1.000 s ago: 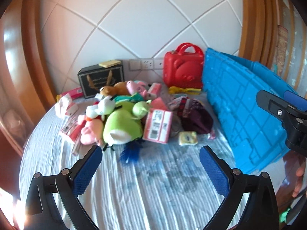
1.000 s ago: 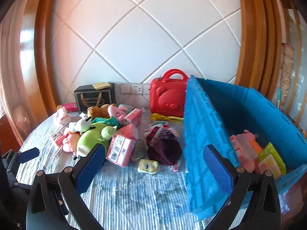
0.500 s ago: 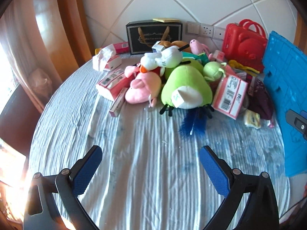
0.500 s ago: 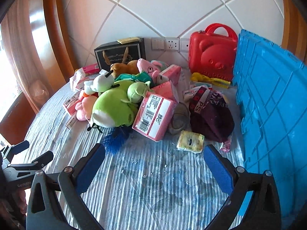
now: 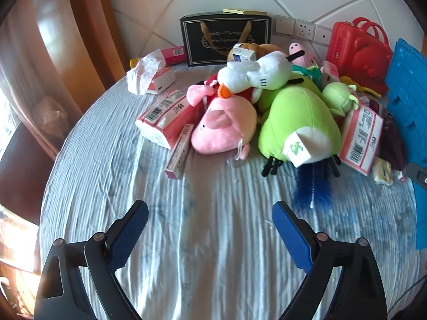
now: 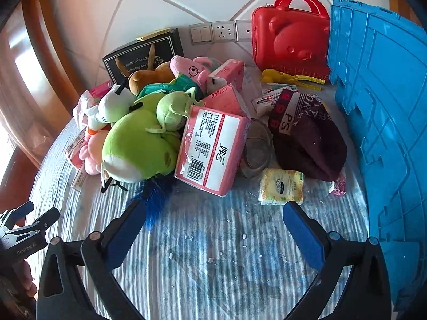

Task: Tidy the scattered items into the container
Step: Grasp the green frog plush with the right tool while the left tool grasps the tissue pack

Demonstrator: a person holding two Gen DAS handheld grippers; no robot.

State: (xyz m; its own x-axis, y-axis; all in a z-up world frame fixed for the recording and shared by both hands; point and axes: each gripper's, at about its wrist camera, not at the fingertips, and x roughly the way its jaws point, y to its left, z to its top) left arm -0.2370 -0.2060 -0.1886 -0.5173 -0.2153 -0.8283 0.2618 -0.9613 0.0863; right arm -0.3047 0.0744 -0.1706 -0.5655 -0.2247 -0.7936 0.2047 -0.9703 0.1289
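Through my left wrist camera, my left gripper (image 5: 210, 213) hangs over bare striped tablecloth (image 5: 202, 261) with its jaws wide but closing, and nothing sits between the blue pads. Ahead of them lies the heap of scattered items: a pink plush (image 5: 224, 130) touching a big green plush (image 5: 299, 125), with a white duck plush (image 5: 256, 76) lying on top of both. A slim pink box (image 5: 180, 152) rests just left of the pink plush, leaning against a wrapped tissue pack (image 5: 162, 118). A blue feathery brush (image 5: 312, 186) pokes out from under the green plush. A black gift bag (image 5: 226, 40) stands against the wall behind the pile, and a red case (image 5: 360, 53) stands to its right. The blue container (image 5: 408, 106) shows only as a wall at the right edge.

Through my right wrist camera, my right gripper (image 6: 213, 217) also hovers over the cloth, jaws spread with nothing between them. Its left pad sits just over the tip of the blue brush (image 6: 154, 194), and its right pad is just below a small yellow packet (image 6: 281, 186). A pink tissue pack (image 6: 213, 149) leans against the green plush (image 6: 138, 144). A dark maroon hat (image 6: 307, 138) lies between the pack and the container's (image 6: 387, 106) blue wall, which fills the right side; its inside is hidden from here. My left gripper (image 6: 24, 224) peeks in at the lower left edge.
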